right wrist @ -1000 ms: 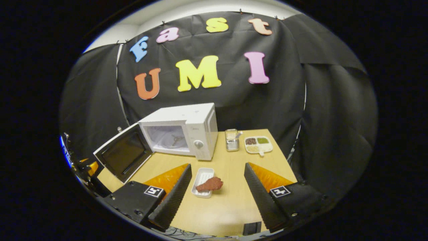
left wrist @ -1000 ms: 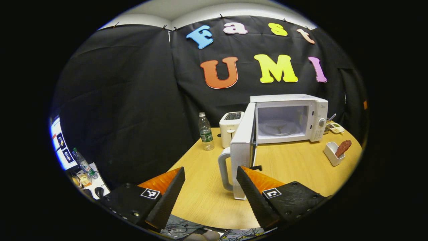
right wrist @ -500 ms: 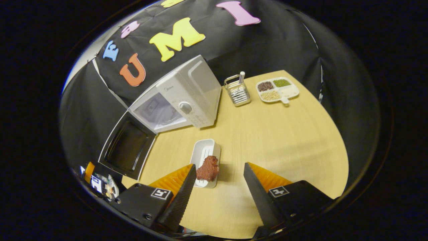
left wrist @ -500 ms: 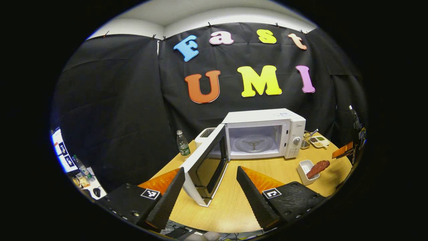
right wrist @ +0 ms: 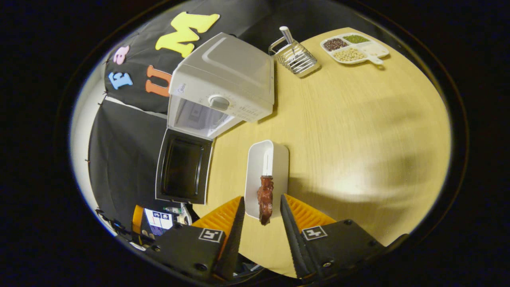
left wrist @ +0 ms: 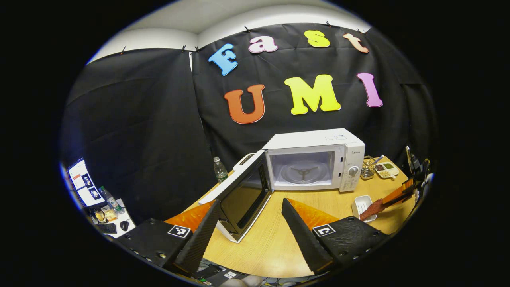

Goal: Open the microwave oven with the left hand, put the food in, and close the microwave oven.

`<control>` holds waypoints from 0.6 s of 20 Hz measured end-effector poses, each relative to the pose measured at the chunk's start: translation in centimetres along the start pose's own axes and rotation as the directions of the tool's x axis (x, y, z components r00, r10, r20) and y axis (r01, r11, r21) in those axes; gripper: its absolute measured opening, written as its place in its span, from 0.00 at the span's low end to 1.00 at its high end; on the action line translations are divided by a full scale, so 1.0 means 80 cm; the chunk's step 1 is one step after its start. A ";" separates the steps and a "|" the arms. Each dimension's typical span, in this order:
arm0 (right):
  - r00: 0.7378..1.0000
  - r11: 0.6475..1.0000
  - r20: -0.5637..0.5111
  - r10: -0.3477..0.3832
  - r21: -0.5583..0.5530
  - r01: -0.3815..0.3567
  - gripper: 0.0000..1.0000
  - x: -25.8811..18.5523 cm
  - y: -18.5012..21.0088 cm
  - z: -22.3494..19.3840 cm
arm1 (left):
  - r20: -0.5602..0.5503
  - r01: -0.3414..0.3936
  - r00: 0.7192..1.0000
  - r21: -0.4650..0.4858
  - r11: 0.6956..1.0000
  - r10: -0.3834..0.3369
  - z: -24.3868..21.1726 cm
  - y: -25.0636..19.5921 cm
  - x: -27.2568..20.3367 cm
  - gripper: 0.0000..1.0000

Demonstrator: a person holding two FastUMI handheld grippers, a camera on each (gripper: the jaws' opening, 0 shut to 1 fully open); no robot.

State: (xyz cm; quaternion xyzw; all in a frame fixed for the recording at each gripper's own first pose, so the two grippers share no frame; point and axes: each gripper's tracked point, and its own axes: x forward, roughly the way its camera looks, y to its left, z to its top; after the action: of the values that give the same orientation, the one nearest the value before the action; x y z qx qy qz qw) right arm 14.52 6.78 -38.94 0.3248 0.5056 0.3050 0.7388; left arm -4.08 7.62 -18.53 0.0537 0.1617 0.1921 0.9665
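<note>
The white microwave [left wrist: 314,159] stands at the back of the table, its door [left wrist: 243,195] swung wide to the left and the cavity with its turntable showing. My left gripper [left wrist: 251,201] hangs open in front of the door, holding nothing. In the right gripper view I look down on the microwave [right wrist: 227,75], its door [right wrist: 183,167] and a white dish [right wrist: 267,155]. A brown piece of food [right wrist: 265,197] rests on the dish's near end. My right gripper [right wrist: 261,198] straddles it, fingers narrowed with a small gap on each side. The left gripper view shows the right gripper [left wrist: 392,197] at the food [left wrist: 371,208].
A water bottle [left wrist: 219,170] and a toaster [left wrist: 246,158] stand left of the microwave, behind the door. A wire utensil rack [right wrist: 295,57] and a divided tray of beans [right wrist: 354,46] sit to the microwave's right. The wooden table [right wrist: 358,119] spreads right of the dish.
The right gripper tipped downward, came in over the dish and narrowed its fingers around the food. The left gripper drew back from the door, which now stands wide open.
</note>
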 end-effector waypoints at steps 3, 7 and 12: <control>1.000 0.999 -0.025 0.008 0.040 -0.007 0.39 0.006 -0.004 0.003 | -0.013 -0.019 1.000 -0.007 1.000 0.019 -0.006 0.000 -0.009 0.95; 0.999 0.998 -0.040 -0.001 0.070 0.003 0.09 0.003 -0.009 0.002 | -0.023 -0.029 0.999 -0.016 0.999 0.029 -0.011 0.004 -0.012 0.95; 1.000 0.998 -0.017 -0.010 0.065 0.011 0.12 -0.009 0.001 0.007 | -0.019 0.005 1.000 -0.020 1.000 -0.005 -0.018 0.009 -0.005 0.95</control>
State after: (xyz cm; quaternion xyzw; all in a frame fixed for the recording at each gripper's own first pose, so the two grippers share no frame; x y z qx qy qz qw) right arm 14.81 6.22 -38.32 0.3434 0.5232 0.2872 0.7252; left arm -5.15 8.19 -19.67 0.0417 0.1689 0.1917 0.9659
